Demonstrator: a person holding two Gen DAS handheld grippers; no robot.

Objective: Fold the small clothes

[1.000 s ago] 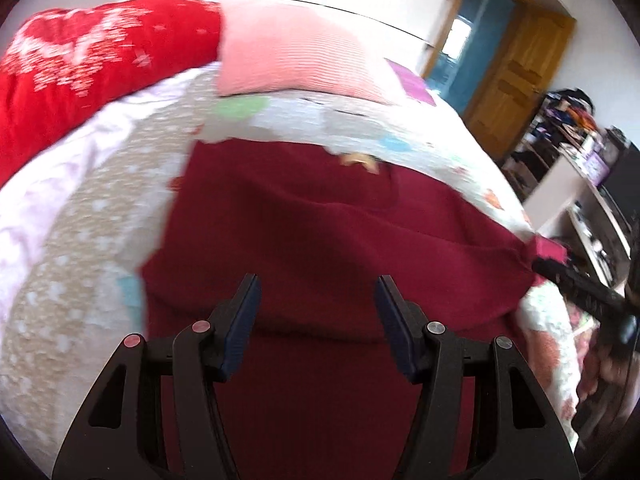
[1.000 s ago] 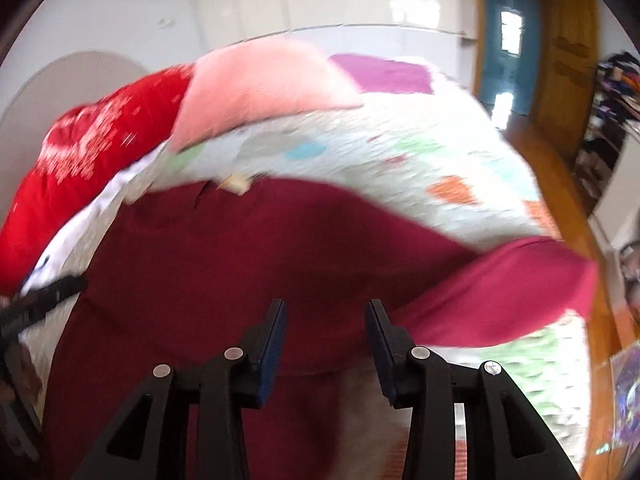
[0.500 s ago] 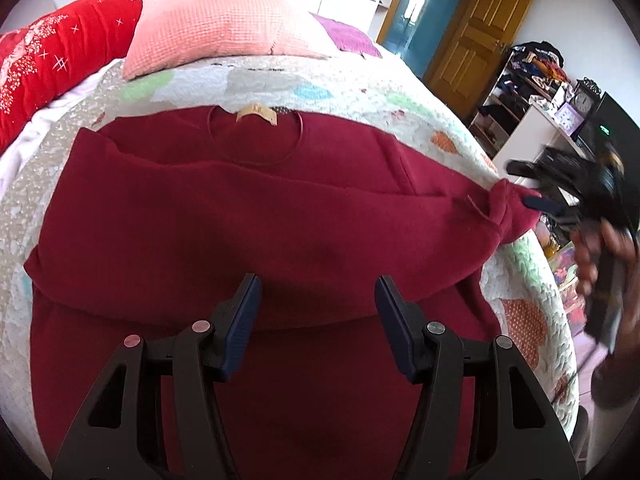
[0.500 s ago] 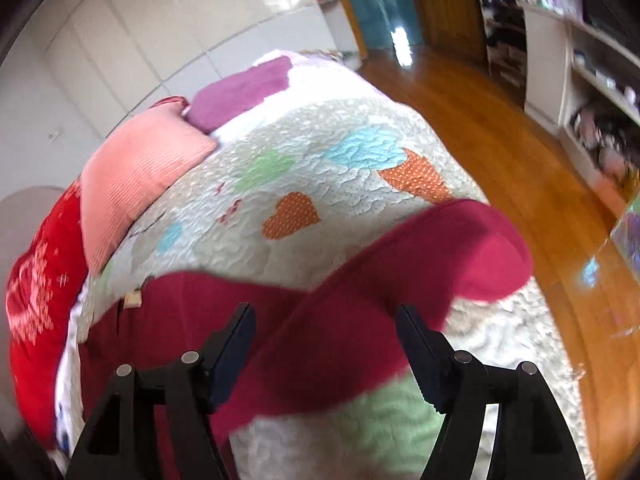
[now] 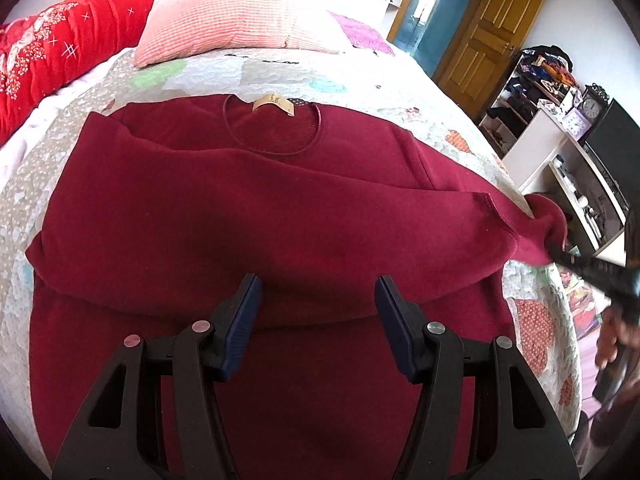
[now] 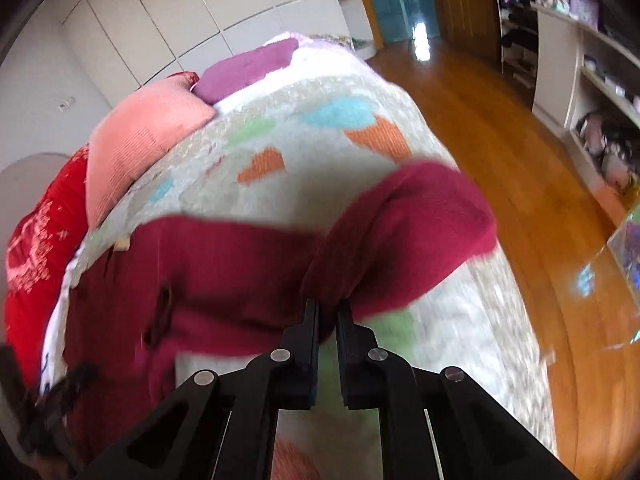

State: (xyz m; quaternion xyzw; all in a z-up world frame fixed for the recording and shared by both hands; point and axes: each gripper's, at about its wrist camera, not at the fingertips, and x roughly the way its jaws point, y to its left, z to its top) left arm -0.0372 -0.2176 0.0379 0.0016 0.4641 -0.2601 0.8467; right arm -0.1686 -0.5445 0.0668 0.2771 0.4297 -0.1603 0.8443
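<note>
A dark red sweatshirt (image 5: 256,216) lies flat on the quilted bed, neck and tan label at the far side, one sleeve folded across its body. My left gripper (image 5: 318,292) is open and empty, hovering over the sweatshirt's lower middle. My right gripper (image 6: 328,310) is shut on the sweatshirt's right sleeve (image 6: 404,232) near its cuff, at the bed's right edge. It shows in the left wrist view (image 5: 560,254) at the sleeve end.
A pink pillow (image 5: 240,12) and a red pillow (image 5: 60,52) lie at the head of the bed. The patchwork quilt (image 5: 360,84) surrounds the garment. White shelves (image 5: 568,184) and a wooden door (image 5: 488,32) stand to the right, beyond the wooden floor (image 6: 520,184).
My right gripper has closed on the sleeve near the cuff; half a second ago it was open around it. My left gripper stays open over the sweatshirt.
</note>
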